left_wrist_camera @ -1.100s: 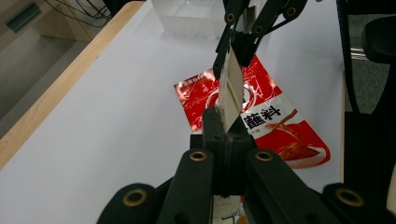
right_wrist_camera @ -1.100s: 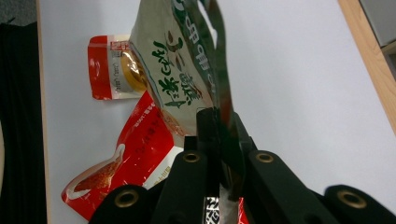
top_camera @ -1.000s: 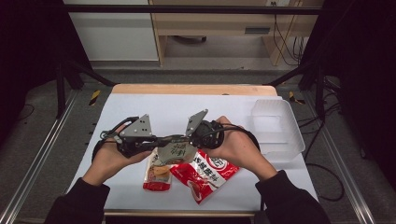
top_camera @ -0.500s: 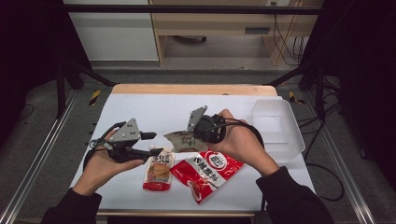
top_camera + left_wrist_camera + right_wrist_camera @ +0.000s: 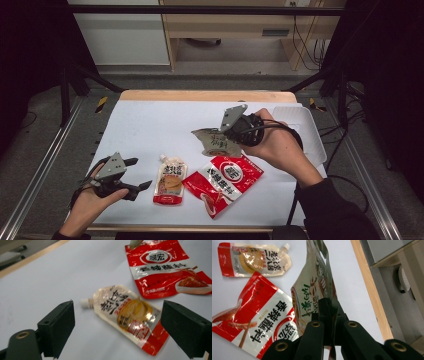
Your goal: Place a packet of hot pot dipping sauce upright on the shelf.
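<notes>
Spout pouch (image 5: 170, 180) just beside red packet (image 5: 223, 183)

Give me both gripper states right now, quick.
Left gripper: open, jaws just opened, nothing between them, near the cream spouted sauce pouch.
Right gripper: shut on the olive-and-silver foil pouch, lifted off the white table.

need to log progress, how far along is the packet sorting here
Nothing looks put away yet: the clear tray at the table's right shows no packet in it. In hand: the right gripper is shut on the beige pouch, lifted off the table. Left: the spouted sauce pouch and the red packet lie flat; the open left gripper, whose jaws have just been opening, points at the spouted one.
</notes>
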Tool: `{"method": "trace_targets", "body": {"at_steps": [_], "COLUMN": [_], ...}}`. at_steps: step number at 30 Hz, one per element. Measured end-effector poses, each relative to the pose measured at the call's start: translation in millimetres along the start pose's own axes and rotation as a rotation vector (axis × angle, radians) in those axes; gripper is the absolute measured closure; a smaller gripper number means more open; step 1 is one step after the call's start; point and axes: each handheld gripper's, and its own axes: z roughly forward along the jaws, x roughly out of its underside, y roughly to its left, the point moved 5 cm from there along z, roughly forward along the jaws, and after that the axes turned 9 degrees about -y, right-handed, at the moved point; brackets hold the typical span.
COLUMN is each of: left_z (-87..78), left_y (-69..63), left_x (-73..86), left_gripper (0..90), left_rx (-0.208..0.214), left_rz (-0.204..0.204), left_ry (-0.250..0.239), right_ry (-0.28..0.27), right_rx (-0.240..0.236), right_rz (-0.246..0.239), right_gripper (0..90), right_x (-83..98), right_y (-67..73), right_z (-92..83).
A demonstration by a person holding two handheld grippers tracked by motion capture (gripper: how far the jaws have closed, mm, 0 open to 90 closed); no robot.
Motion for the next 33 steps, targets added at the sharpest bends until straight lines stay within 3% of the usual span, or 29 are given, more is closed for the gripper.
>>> {"method": "trace_targets", "body": {"at_steps": [2, 7, 14, 20, 24, 33], "left_z": [-2.0, -5.2, -7.7, -11.1, -13.0, -12.3], "left_y": [5.8, 15.1, 21.8, 27.6, 31.0, 33.3], "left_x": [9.5, 23.2, 37.1, 38.4, 41.0, 44.4], "left_gripper": [9.5, 9.3, 9.3, 9.3, 9.4, 9.5], "left_rx": [-0.017, -0.061, -0.106, -0.151, -0.174, -0.188], "left_rz": [-0.032, -0.067, -0.069, -0.073, -0.08, -0.086], "left_ry": [0.001, -0.005, 0.017, 0.01, 0.018, 0.036], "right_ry": [0.0, 0.004, 0.001, -0.002, 0.005, 0.023], "right_rx": [0.011, 0.028, 0.074, 0.117, 0.143, 0.194], "right_rz": [0.0, 0.009, -0.003, -0.001, 0.006, 0.045], "right_gripper": [90.0, 90.0, 90.0, 90.0, 90.0, 90.0], "right_x": [2.6, 11.6, 20.5, 33.0, 49.5, 85.9], "right_y": [-3.5, -12.7, -25.3, -36.6, -42.3, -48.4], "right_z": [-4.9, -17.2, -41.8, -67.3, -87.0, -113.4]}}
